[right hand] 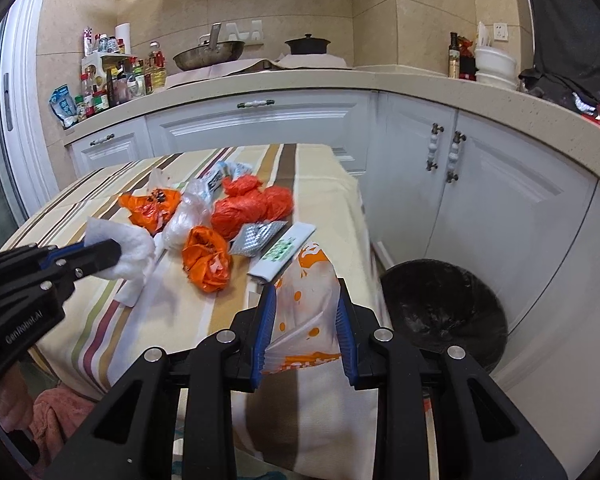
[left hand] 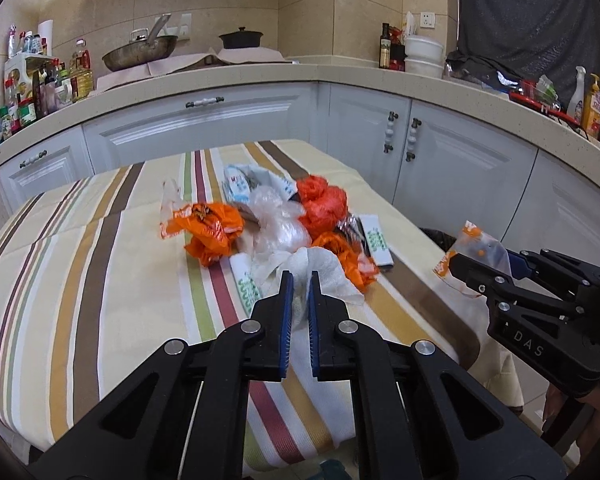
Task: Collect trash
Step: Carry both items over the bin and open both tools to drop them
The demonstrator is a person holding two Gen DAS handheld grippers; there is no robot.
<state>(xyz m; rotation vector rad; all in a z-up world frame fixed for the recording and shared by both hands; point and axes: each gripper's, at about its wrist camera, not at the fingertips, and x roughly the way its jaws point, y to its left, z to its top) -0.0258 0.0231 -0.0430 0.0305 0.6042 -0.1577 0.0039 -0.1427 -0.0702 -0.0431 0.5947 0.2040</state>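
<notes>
1. The left gripper (left hand: 300,280) has its fingers clenched on a crumpled white paper towel (left hand: 324,272), raised just off the striped bench (left hand: 80,280).
2. The right gripper (right hand: 306,312) grasps an orange-and-white wrapper (right hand: 308,292), held off the bench's near corner, beside the black bin (right hand: 444,312) on the floor.
3. The rest of the trash is piled mid-bench: orange bags (right hand: 206,258), a clear bag (right hand: 184,216), a foil blister pack (right hand: 256,238) and a green-printed sachet (right hand: 284,250).
4. The step in hand seems to be carrying two picked pieces to the bin.
5. Next, each gripper likely needs to swing over the bin's mouth and let go; the towel's trailing end could snag the pile.
</notes>
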